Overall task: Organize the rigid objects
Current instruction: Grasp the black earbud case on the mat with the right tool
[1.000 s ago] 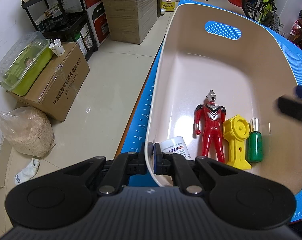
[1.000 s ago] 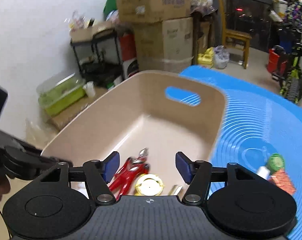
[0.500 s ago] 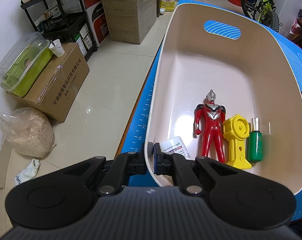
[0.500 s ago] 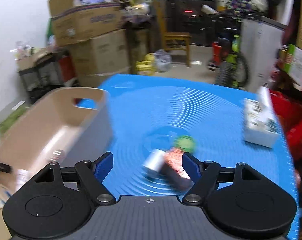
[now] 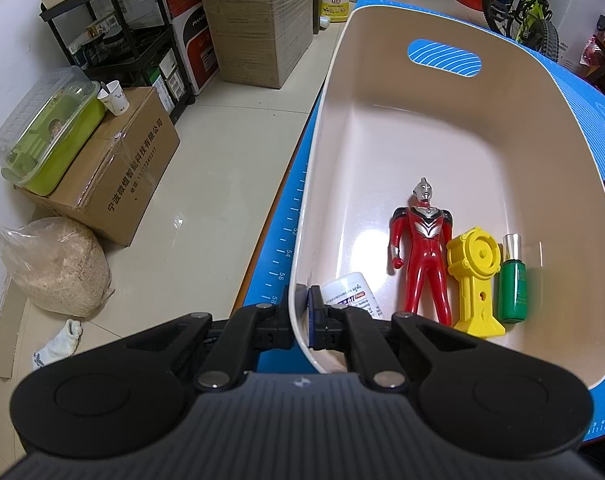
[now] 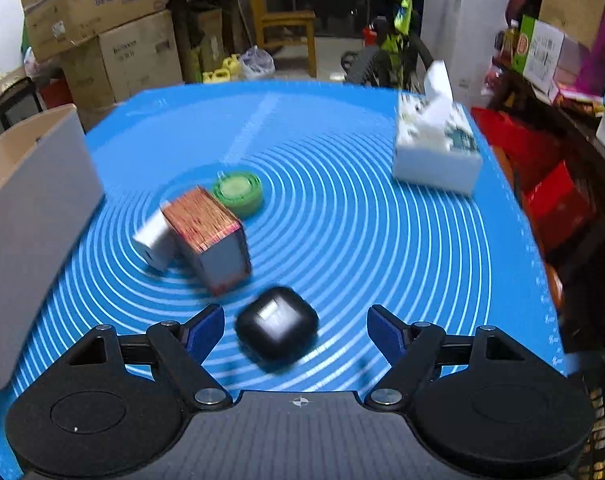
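On the far left, our left gripper [image 5: 301,314] is pinched tight on the near rim of the beige bin [image 5: 542,128], one finger outside the wall and one inside, steadying it at the tabletop's edge. Inside the bin, reading left to right along the near end, lie a white bottle [image 5: 352,294], a red hero figure [image 5: 421,246], a yellow toy [image 5: 476,276] and a green bottle [image 5: 512,284], all flat on the floor and side by side. Moving right onto the blue mat [image 6: 362,200], we see a white charger [image 6: 154,242] touching a reddish box [image 6: 208,240], with a green tape roll [image 6: 238,193] just behind the box, and a tissue box [image 6: 434,148] well apart at the far right. Nearest us, the black case [image 6: 277,326] sits between the wide-open, empty fingers of our right gripper [image 6: 296,332], closer to the left finger [image 6: 206,330] than the right one. We judge the step in hand to be picking up this case. To do it well, we should shift slightly left so the case is centred, settle low enough that the pads meet its flat sides below the rounded top, then close squarely, since its smooth curved shell looks likely to squirt out of an off-centre pinch. The view is motion-blurred, so we should slow before closing.
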`<control>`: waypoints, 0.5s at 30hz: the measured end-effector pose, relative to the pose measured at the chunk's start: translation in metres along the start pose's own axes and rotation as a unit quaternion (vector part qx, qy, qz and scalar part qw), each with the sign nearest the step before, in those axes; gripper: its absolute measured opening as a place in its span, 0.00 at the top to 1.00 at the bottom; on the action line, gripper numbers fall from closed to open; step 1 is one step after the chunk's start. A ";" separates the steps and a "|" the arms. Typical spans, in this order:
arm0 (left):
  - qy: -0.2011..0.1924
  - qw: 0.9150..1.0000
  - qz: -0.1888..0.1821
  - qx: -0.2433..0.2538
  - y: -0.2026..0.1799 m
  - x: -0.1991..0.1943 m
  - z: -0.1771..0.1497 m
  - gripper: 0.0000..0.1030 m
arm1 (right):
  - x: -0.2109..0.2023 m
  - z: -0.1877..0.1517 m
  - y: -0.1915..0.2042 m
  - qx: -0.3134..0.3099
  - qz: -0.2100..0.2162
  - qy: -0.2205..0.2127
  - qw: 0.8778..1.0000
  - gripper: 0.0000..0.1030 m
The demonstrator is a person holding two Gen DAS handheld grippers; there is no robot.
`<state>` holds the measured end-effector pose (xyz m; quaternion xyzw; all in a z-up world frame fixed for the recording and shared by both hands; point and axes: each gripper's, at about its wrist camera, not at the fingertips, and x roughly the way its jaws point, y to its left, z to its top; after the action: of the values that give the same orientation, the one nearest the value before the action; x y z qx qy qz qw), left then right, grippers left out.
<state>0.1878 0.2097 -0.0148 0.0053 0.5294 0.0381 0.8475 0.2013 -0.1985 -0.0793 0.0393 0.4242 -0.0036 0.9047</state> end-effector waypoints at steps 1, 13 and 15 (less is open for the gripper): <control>0.000 1.000 0.000 0.000 0.000 0.000 0.000 0.92 | 0.003 -0.002 -0.001 0.002 0.000 0.006 1.000 0.20; 0.000 1.000 0.000 0.000 0.000 0.000 0.000 0.92 | 0.031 -0.004 0.013 -0.036 -0.003 0.004 0.999 0.21; 0.000 1.000 0.000 0.000 0.000 0.000 0.000 0.92 | 0.032 -0.004 0.015 -0.035 -0.001 -0.004 0.999 0.25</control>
<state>0.1878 0.2096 -0.0150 0.0055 0.5296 0.0382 0.8474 0.2195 -0.1825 -0.1054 0.0070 0.4209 0.0107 0.9070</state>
